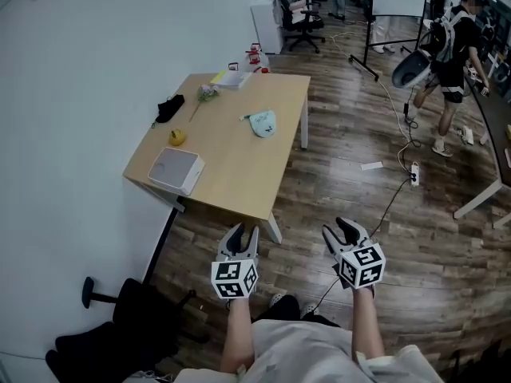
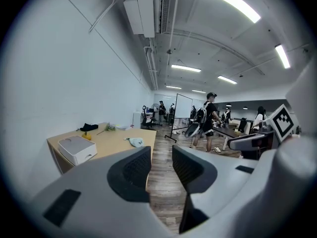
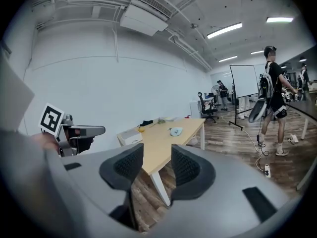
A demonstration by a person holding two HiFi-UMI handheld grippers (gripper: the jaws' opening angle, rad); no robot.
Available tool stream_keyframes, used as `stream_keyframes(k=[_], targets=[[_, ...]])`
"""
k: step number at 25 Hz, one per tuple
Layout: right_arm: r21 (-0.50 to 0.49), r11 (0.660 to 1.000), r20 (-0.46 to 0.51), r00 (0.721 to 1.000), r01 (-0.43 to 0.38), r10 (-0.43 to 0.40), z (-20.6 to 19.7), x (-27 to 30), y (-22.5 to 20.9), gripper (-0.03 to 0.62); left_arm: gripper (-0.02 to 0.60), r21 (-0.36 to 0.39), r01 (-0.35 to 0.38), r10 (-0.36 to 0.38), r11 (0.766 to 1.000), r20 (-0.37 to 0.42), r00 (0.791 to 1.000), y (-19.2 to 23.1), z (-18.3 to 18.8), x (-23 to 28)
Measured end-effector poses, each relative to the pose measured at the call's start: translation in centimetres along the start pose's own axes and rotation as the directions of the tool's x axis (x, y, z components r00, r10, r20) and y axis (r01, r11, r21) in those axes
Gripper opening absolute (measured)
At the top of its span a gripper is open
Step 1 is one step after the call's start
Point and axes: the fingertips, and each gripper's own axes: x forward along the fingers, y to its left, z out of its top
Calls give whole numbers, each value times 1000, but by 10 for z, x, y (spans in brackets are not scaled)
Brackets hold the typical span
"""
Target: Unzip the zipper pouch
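Head view: the left tool (image 1: 239, 232) and right tool (image 1: 343, 230) are both held over the floor, well short of the counter (image 1: 231, 162). Their jaws are spread and pinch nothing. The zipper pouch (image 1: 262, 123) lies loose near the counter's right edge, in its far half, well apart from the white box (image 1: 176, 170) at the near left corner. A cable (image 1: 393, 199) runs across the floor by the right tool, and it could snag a foot on the walk in.

Left gripper view: the left tool (image 2: 161, 158) stands open with only floor between its pads. The pouch (image 2: 134, 142) is small and distant, and its slider is too small to make out, so a hasty pinch might close on fabric instead.

Right gripper view: the right tool (image 3: 157, 158) is likewise spread and empty, with the pouch (image 3: 176, 131) far ahead. If one tool pulls before the other pins the pouch, I judge it would slide off that right edge.
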Motion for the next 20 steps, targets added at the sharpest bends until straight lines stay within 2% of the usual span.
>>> stream_keyframes(k=[5, 10, 15, 20], targets=[[5, 1000, -13, 1000, 20, -20, -3, 5, -30, 186, 140, -16, 9, -9, 1000, -16, 1000, -8, -10, 27], [-3, 1000, -20, 999, 25, -26, 9, 33, -60, 186, 140, -30, 15, -15, 999, -9, 1000, -4, -5, 72], [-17, 999, -33, 999, 39, -39, 30, 79, -101, 186, 140, -59, 1, -1, 998, 0, 1000, 23, 7, 141], [-22, 998, -38, 998, 54, -55, 69, 145, -152, 186, 140, -72, -9, 9, 997, -6, 1000, 54, 28, 225]])
